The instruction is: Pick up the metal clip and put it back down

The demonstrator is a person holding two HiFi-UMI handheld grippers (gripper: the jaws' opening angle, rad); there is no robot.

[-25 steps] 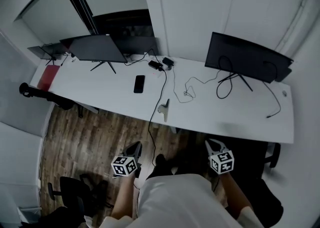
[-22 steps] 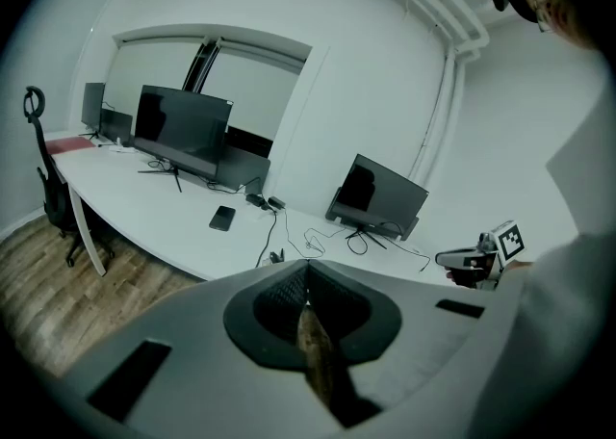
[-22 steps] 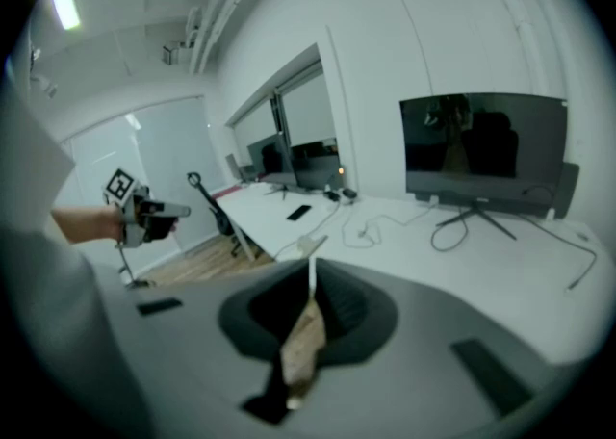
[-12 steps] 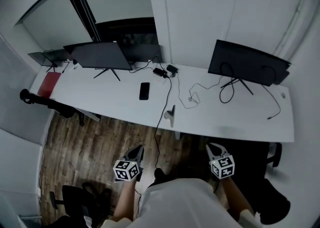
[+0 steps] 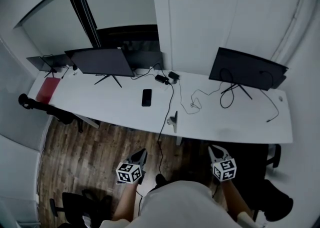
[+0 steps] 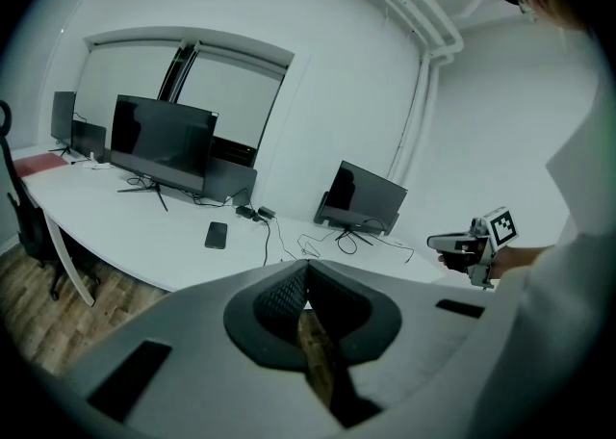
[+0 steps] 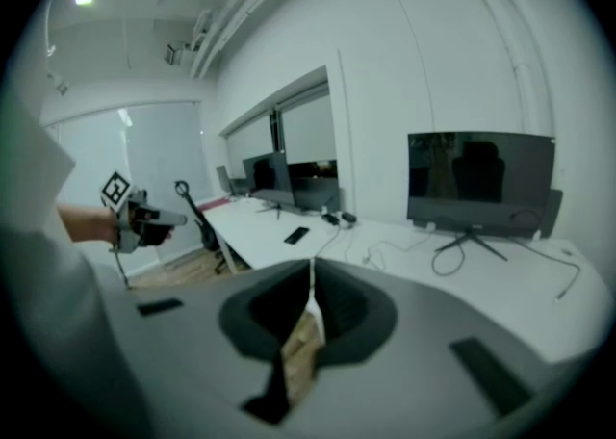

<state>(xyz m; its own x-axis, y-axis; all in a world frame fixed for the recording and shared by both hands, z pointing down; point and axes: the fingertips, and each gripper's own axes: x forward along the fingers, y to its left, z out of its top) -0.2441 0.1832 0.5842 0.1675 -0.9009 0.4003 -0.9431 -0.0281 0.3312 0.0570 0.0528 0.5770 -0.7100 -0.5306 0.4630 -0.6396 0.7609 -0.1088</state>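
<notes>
Your long white desk [image 5: 110, 104] carries dark monitors [image 5: 102, 61] and a black phone [image 5: 146, 97]. Your left gripper [image 5: 141, 154] and right gripper [image 5: 214, 149] hang short of it, jaws pressed together, empty. The metal clip [image 5: 173, 120] (tiny, shape unclear) sits at the desk's near edge.

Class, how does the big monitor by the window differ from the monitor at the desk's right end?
The window monitor has other screens beside it; the right-end monitor stands alone before white wall. Looped cables lie at the right-end monitor's stand, not the window monitor's. Both are dark.
</notes>
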